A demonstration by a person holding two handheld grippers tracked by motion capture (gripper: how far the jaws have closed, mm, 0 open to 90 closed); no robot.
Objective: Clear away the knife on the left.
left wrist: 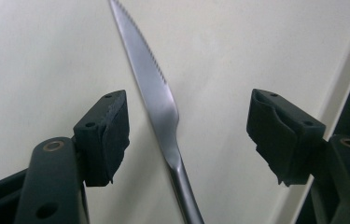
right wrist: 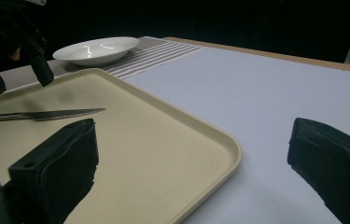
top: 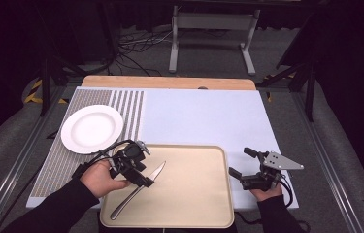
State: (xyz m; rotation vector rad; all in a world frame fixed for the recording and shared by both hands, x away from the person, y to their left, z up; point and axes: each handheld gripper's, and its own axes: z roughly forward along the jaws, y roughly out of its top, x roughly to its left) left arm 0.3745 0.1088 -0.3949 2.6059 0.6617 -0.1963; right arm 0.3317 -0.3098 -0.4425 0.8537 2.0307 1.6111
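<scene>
On the left, a white plate (top: 92, 128) sits on the bench. The left gripper (top: 143, 177) hovers with jaws apart over the knife (top: 138, 190), which lies free on the beige tray (top: 194, 194), probably just released. The right gripper (top: 240, 165) waits beside the tray, also apart and empty.

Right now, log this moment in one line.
left gripper: open above steel knife | knife: flat on beige tray | right gripper: open, empty

No text, label, brand, number or sign can be read anywhere.
</scene>
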